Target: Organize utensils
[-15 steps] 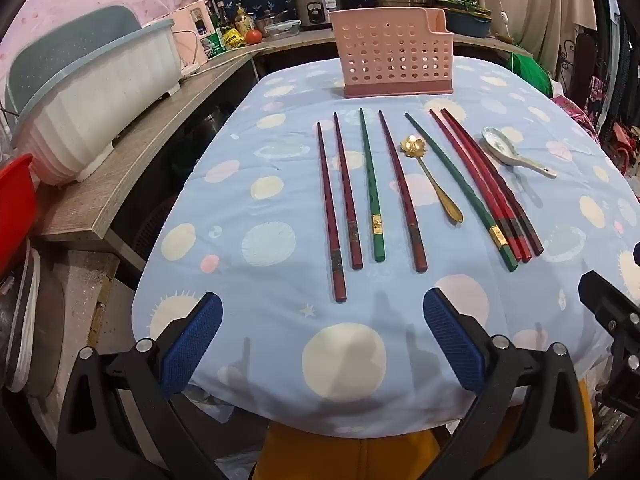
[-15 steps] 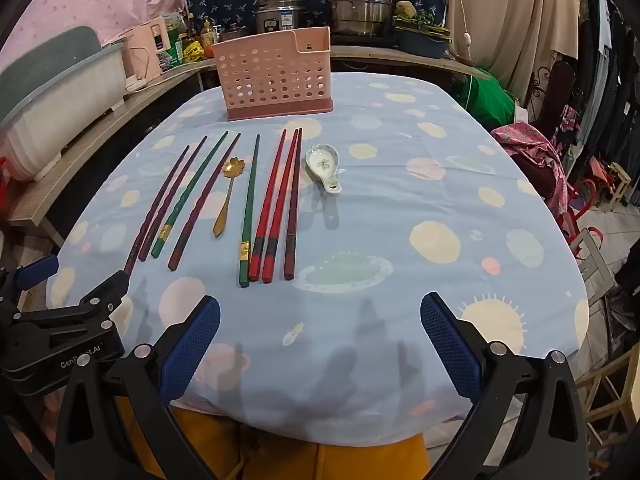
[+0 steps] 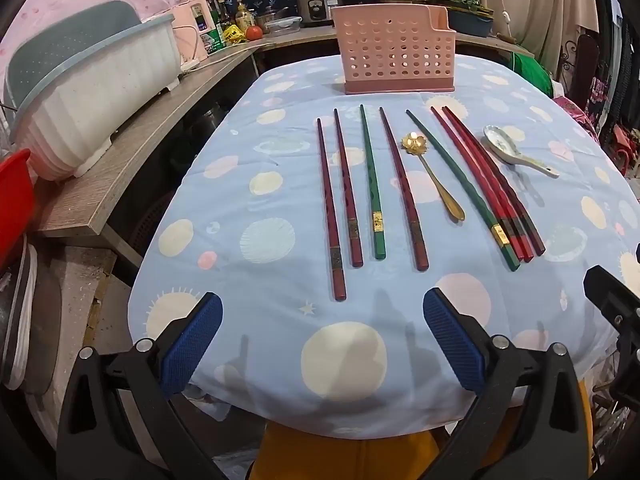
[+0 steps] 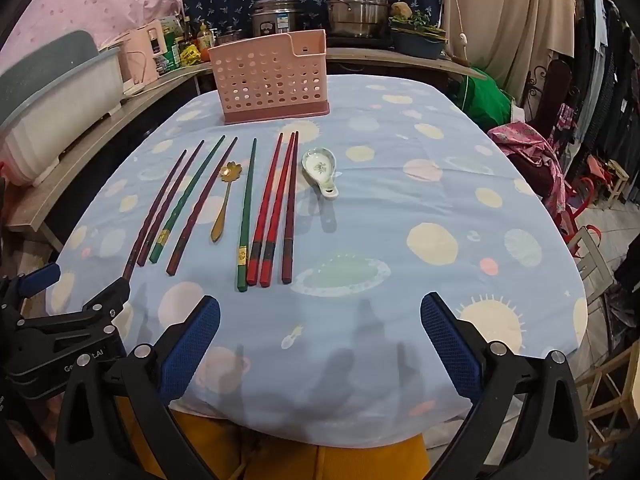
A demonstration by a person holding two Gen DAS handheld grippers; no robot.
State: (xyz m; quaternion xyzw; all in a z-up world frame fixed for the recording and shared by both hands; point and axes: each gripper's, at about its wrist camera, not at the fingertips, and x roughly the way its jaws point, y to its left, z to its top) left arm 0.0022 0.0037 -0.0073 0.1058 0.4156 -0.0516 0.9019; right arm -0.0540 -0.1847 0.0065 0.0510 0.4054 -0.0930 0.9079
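Red-green chopsticks (image 3: pixel 416 188) beyond both tools | left tool (image 3: pixel 320 344) wide | right tool (image 4: pixel 320 344) wide

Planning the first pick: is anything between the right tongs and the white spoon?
Nothing visible. The open right tongs hover over bare tablecloth; the white spoon lies apart, right of the chopsticks.

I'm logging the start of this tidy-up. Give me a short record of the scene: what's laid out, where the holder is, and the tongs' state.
surface: table under a blue cloth
holder: pink basket, upright at the far end, apparently empty
chopsticks: eight, flat in a row, two green, the rest red or dark red
spoons: gold spoon among the chopsticks; white spoon on the right
left tongs: open, empty
right tongs: open, empty
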